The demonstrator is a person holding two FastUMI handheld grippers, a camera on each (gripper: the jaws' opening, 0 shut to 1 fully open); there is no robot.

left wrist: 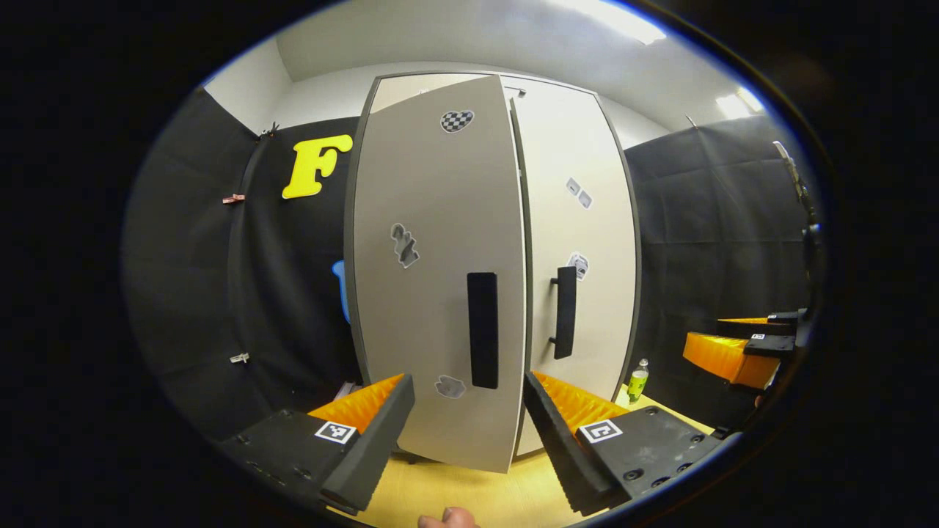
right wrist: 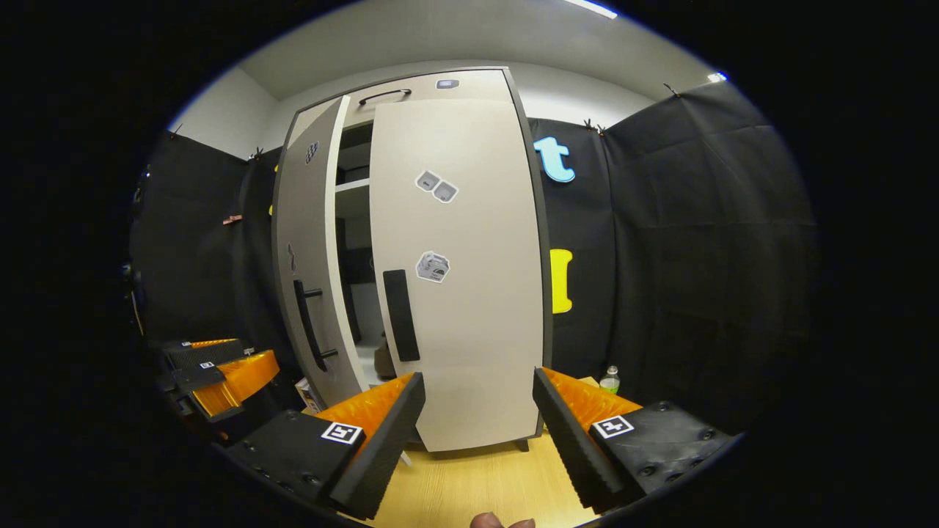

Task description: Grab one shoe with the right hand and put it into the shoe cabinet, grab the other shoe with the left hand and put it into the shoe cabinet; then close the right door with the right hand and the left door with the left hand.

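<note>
i go left to right. my left gripper (left wrist: 469,433) hangs with its fingers spread wide and nothing between them, and straight ahead of it, just above the gap, stands the left door (left wrist: 440,271) of the shoe cabinet (right wrist: 440,84). that door is swung partway out toward me; in the right gripper view i can see a dark slot between it and the right door (right wrist: 462,279), with a shelf inside and a brownish lump low down that may be a shoe, though it is too small to say. the left door's handle (left wrist: 482,330) is a tall upright bar, its long axis running top to bottom, and it sits just up from the middle of my open left fingers, so i judge a forward push on the panel beside it is what the closing calls for. the left hand is plainly the nearer one to it. moving right, the right door looks already flat against the cabinet, its own upright handle (right wrist: 400,315) above and a little left of my right gripper (right wrist: 477,433), which is also wide open and holding nothing. i judge the right hand's part is done and only the left door is left to shut. the risk i see is pushing near the hinge side, where the door would resist; the free edge by the handle is the better spot. far right, a small green bottle (right wrist: 609,380) stands on the wooden floor (right wrist: 469,477), well apart from the doors.
</note>
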